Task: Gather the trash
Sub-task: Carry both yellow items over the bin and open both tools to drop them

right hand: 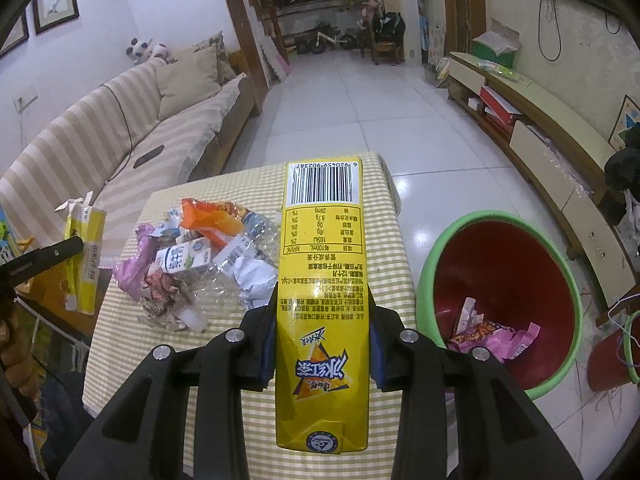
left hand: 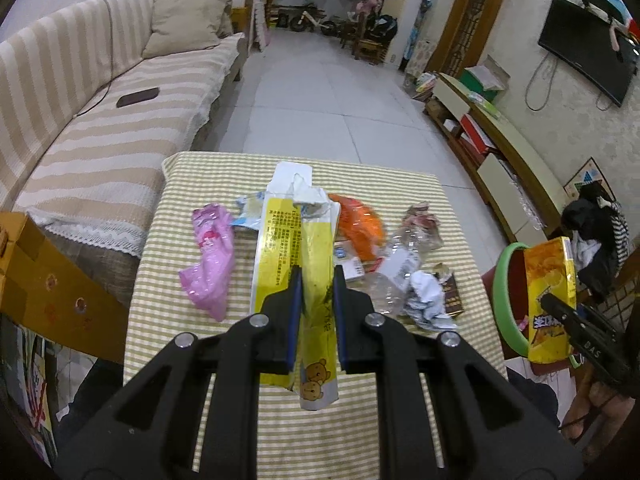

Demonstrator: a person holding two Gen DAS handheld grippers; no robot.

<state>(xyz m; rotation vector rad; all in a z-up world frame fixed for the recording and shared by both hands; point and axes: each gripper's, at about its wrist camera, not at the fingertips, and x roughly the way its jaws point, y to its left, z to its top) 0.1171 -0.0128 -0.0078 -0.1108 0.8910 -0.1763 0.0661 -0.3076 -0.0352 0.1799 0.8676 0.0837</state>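
Note:
My left gripper [left hand: 317, 280] is shut on a flattened yellow and white carton [left hand: 292, 236] with a bear print, held above the table [left hand: 192, 176]. The right gripper [right hand: 323, 294] is shut on a tall yellow tea carton [right hand: 322, 248], lifted over the table's right edge. On the striped cloth lies a trash pile: a pink bag [left hand: 212, 256], an orange wrapper [left hand: 360, 224], a crushed clear bottle [right hand: 256, 236], a small milk carton [right hand: 184, 258] and crumpled white paper [left hand: 428, 296]. A red bin with a green rim [right hand: 440, 248] stands on the floor to the right, with pink wrappers [right hand: 504, 340] inside.
A striped sofa [left hand: 100, 140] runs along the left, with a brown cardboard box [left hand: 40, 280] by the table's left side. A low TV cabinet [right hand: 540, 120] lines the right wall. A second, smaller red bin [right hand: 616, 356] stands right of the big one. White tiled floor lies beyond the table.

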